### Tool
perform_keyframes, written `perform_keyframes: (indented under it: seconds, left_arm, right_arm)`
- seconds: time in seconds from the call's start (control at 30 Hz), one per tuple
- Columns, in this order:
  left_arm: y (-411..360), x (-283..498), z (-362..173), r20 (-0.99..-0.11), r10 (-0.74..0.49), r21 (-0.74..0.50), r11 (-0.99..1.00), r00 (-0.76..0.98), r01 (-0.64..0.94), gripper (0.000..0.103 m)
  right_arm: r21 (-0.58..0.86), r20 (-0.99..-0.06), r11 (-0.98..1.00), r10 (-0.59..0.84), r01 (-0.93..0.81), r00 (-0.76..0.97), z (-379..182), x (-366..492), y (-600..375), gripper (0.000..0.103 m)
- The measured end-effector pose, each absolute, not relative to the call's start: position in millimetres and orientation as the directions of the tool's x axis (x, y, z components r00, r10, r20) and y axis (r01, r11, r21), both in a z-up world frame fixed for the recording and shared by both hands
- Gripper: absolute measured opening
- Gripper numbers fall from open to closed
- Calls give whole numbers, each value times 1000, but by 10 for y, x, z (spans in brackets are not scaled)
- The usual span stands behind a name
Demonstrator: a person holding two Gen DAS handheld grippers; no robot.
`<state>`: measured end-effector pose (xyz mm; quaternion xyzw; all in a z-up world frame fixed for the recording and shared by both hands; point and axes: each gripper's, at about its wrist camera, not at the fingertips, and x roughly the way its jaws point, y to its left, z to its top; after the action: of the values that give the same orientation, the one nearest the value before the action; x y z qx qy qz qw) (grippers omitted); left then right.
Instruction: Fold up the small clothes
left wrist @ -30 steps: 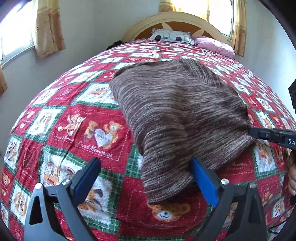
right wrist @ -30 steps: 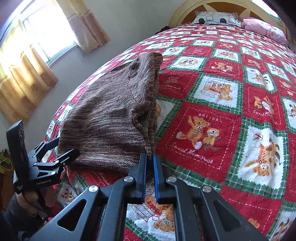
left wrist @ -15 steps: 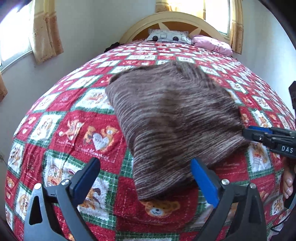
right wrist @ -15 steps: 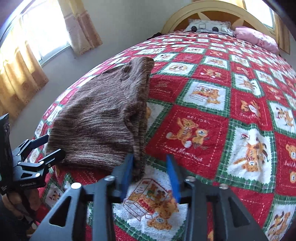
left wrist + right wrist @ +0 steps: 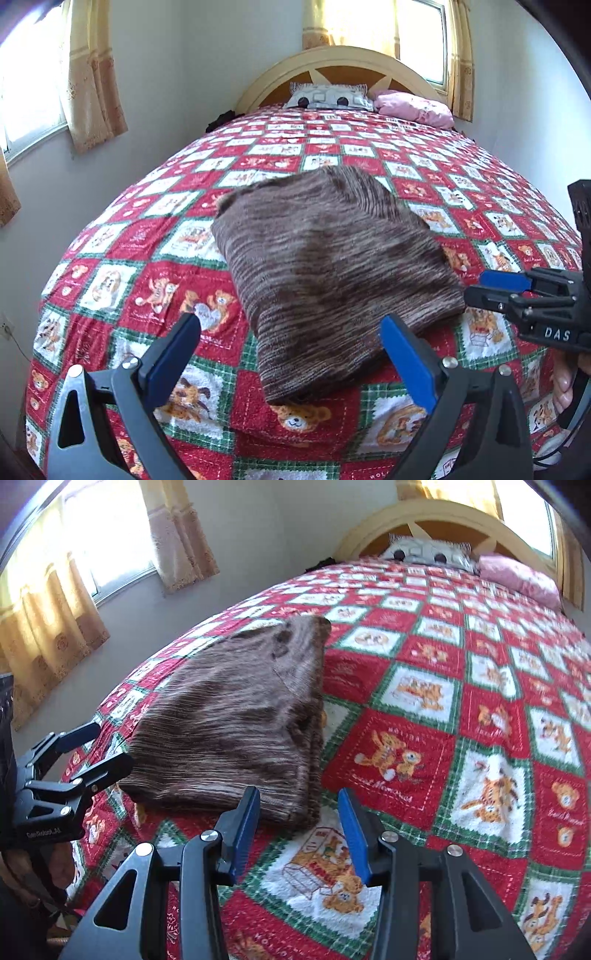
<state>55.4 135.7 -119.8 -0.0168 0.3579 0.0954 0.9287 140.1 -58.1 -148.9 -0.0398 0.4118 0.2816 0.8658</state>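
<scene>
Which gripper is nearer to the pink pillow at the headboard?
Neither clearly. Left gripper and right gripper both sit open at the brown sweater's near edge, far from the pink pillow.

White letters "DAS" stood on black body of right gripper (image 5: 484,286), seen from left wrist. White letters "GenRobot.AI" stood on black body of left gripper (image 5: 101,751), seen from right wrist. Bedspread (image 5: 424,686) had red squares with stitched "Sweet Memories" and "HOLIDAY"; some letters too blurry to be sure.
</scene>
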Motion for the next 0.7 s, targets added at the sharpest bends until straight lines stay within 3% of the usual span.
perform_keyframes:
  seconds: [0.23, 0.3, 0.37, 0.47, 0.7]
  left_arm:
    - [1313, 383, -829, -559, 208, 48, 975, 802, -219, 100]
    - [1304, 330, -719, -520, 218, 48, 973, 826, -226, 103]
    - [1300, 285, -627, -486, 226, 46, 971, 844, -234, 103]
    - [1305, 230, -511, -454, 225, 27, 971, 862, -239, 103]
    - [1294, 86, -387, -420, 233, 12, 968, 877, -251, 103]
  right_arm:
    - [46, -620, 837, 452, -546, 641, -1007, 1034, -518, 48]
    - [19, -583, 836, 455, -548, 673, -878, 951, -521, 59]
    - [-11, -535, 834, 461, -551, 708, -744, 833, -519, 63]
    - [-62, -474, 830, 465, -555, 748, -578, 654, -495, 63]
    - [-88, -426, 819, 484, -568, 764, -445, 461, -448, 63]
